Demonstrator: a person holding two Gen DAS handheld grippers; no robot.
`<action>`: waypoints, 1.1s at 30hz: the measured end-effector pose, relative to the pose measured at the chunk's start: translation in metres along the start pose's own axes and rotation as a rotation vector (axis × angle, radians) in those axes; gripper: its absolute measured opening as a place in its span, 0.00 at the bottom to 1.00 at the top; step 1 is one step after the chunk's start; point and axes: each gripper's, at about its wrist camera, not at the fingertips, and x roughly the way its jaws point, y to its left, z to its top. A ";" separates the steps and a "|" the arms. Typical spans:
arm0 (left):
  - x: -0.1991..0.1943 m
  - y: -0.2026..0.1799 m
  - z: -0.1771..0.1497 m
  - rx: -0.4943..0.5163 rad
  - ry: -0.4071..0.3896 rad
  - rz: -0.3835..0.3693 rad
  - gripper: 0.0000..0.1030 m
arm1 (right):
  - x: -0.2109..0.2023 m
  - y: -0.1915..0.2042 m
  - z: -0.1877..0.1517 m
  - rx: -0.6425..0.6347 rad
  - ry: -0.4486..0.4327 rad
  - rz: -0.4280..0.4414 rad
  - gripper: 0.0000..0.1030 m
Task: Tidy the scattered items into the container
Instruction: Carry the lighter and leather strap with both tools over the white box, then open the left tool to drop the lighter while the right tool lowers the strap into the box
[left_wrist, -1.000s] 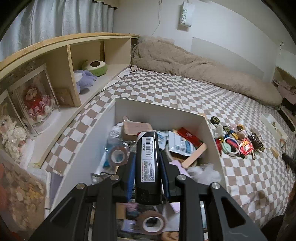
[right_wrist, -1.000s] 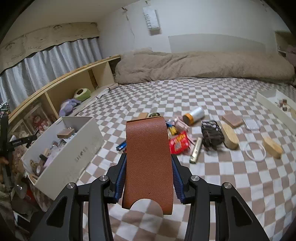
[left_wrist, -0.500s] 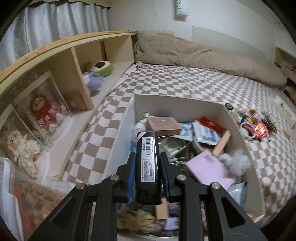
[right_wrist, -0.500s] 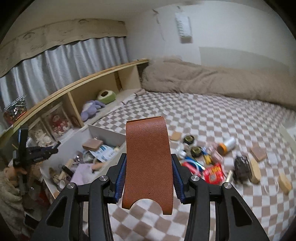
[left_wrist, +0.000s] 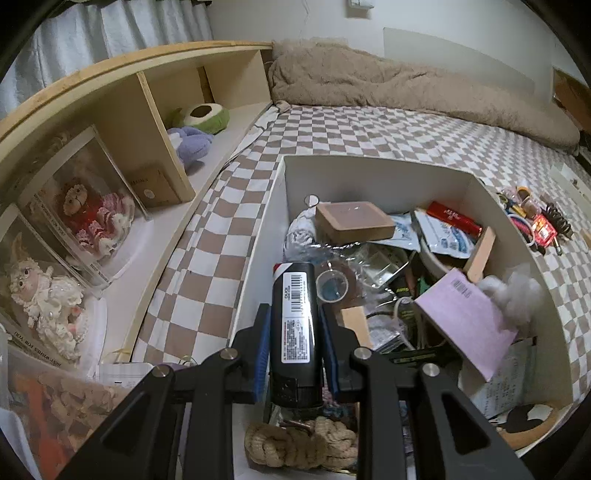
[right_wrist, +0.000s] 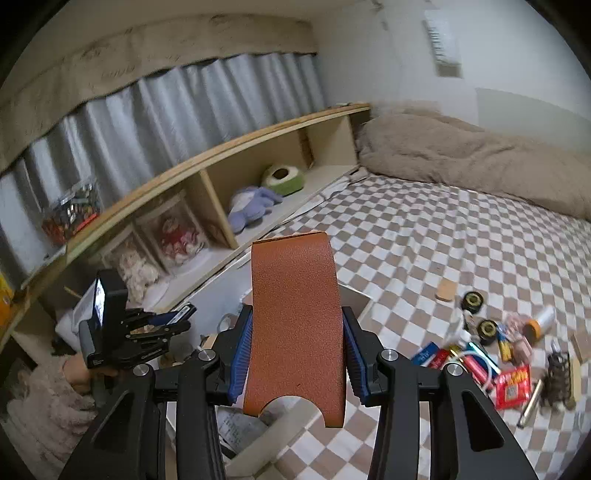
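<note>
My left gripper (left_wrist: 295, 332) is shut on a black tube with a barcode label (left_wrist: 294, 325) and holds it over the near left part of the white box (left_wrist: 369, 168). The box is full of items: a brown case (left_wrist: 352, 221), a tape roll (left_wrist: 334, 286), a pink pad (left_wrist: 467, 323). My right gripper (right_wrist: 295, 343) is shut on a brown leather case (right_wrist: 295, 325) above the box's near corner (right_wrist: 354, 295). The left gripper also shows in the right wrist view (right_wrist: 177, 319). Scattered small items (right_wrist: 509, 354) lie on the checkered bed.
A wooden shelf (left_wrist: 122, 92) with dolls and plush toys runs along the left of the bed. A beige duvet (left_wrist: 406, 92) lies at the head of the bed. A coiled rope (left_wrist: 299, 446) lies at the box's near end. More scattered items (left_wrist: 532, 221) lie right of the box.
My left gripper has moved left and lower over the box with the tube. My right gripper has swung left towards the box with the leather case.
</note>
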 end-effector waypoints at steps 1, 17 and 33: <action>0.003 0.000 0.000 0.005 0.008 0.004 0.25 | 0.006 0.006 0.002 -0.018 0.013 0.003 0.44; 0.010 -0.004 -0.001 0.048 0.035 -0.013 0.25 | 0.095 0.044 -0.005 -0.134 0.209 0.044 0.44; -0.002 -0.011 -0.001 0.035 -0.002 -0.102 0.39 | 0.155 0.034 -0.005 -0.207 0.334 0.020 0.44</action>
